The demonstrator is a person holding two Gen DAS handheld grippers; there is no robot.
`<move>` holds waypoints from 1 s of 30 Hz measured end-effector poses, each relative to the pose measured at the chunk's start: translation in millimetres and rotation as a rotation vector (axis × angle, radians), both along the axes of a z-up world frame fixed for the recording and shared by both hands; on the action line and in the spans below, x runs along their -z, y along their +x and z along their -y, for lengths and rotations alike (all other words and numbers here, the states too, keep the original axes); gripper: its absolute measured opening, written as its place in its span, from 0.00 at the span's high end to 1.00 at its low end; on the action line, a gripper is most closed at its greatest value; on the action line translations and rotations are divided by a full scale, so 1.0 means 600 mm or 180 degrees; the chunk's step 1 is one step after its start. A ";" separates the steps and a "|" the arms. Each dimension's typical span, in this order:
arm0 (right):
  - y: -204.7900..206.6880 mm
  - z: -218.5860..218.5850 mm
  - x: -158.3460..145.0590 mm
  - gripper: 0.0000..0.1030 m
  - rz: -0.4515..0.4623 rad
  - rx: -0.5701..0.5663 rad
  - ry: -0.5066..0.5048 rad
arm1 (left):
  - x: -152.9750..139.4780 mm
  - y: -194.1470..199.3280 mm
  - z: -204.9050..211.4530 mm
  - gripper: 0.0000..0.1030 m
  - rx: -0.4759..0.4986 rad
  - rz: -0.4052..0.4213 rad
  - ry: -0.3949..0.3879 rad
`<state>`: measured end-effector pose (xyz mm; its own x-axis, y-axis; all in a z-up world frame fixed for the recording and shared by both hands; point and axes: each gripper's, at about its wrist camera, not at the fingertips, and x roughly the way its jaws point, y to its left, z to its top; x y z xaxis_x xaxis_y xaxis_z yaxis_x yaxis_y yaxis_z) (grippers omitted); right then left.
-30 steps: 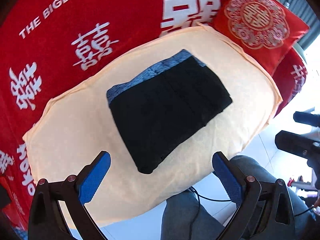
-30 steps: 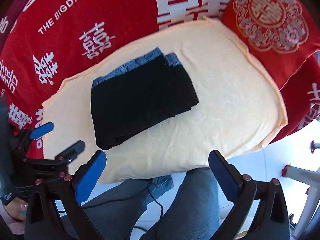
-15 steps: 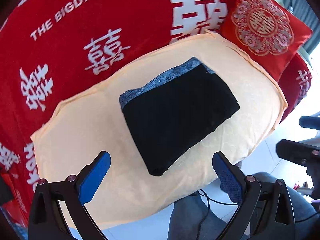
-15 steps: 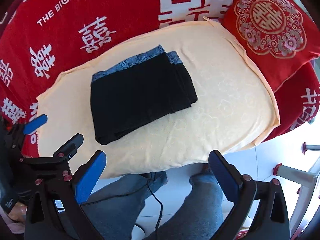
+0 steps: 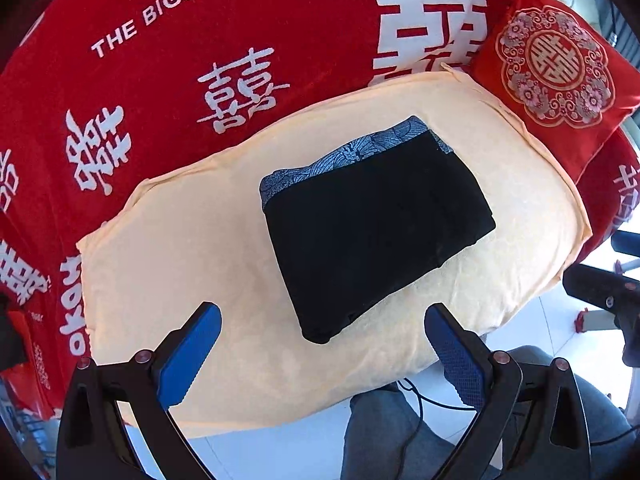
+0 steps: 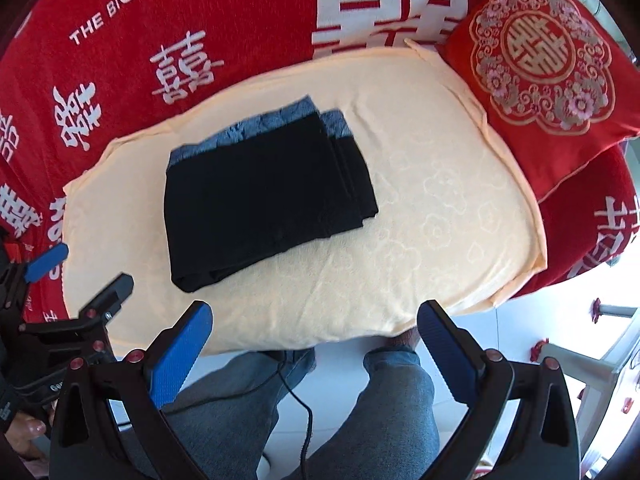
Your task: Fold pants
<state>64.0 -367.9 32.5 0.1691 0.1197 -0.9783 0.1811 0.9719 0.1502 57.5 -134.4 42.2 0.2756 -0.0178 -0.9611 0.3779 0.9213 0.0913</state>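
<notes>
Red fabric cover (image 5: 168,92) printed with white characters and the words "THE BIGDAY", spread across the whole far and left side of the scene. On top of it, a pale peach cushion (image 5: 192,248) with a faint woven flower pattern, large and rounded, reaching from the left to the right. Touching the cushion's far right corner, a red square pillow (image 6: 540,76) embroidered with a round gold medallion.

At the middle of the peach cushion, black folded pants (image 5: 376,236) with a blue-grey patterned waistband along the far edge: a compact rectangle, lying flat and turned slightly askew, layered edges showing on the right side in the right wrist view (image 6: 264,196). Nothing touching them.

Below the cushion's near edge, blue-jeaned legs (image 6: 392,404) of a seated person over a white tiled floor (image 6: 520,328), with a thin black cable (image 6: 296,396) trailing between the knees.

Nearest the camera, the left gripper (image 5: 320,360): black frame, blue pads, jaws spread wide and holding nothing, hovering above the cushion's near edge, apart from the pants. Likewise the right gripper (image 6: 314,344), jaws wide apart and empty, over the near rim and the knees. At the left edge of the right wrist view, the left gripper's black frame and one blue pad (image 6: 46,262) seen from the side.
</notes>
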 end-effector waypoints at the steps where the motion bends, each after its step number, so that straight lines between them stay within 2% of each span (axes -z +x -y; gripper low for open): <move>1: 0.004 0.002 0.002 0.01 0.0015 -0.0047 -0.0005 | 0.000 -0.002 0.002 0.01 -0.0033 0.0008 0.0013; 5: 0.017 0.012 0.007 0.01 -0.0038 -0.0214 -0.0015 | -0.002 -0.013 0.005 0.01 -0.0299 0.0000 0.0102; 15: 0.054 0.011 -0.015 0.01 0.0106 -0.0752 -0.0151 | -0.024 -0.021 -0.006 0.01 -0.0791 -0.0005 0.0200; 20: 0.065 0.007 -0.020 0.01 0.0146 -0.0909 -0.0147 | -0.022 -0.023 0.005 0.01 -0.0802 -0.0054 0.0216; 30: 0.062 0.010 -0.009 0.01 0.0094 -0.0943 -0.0112 | -0.017 -0.022 0.021 0.01 -0.0712 -0.0088 0.0288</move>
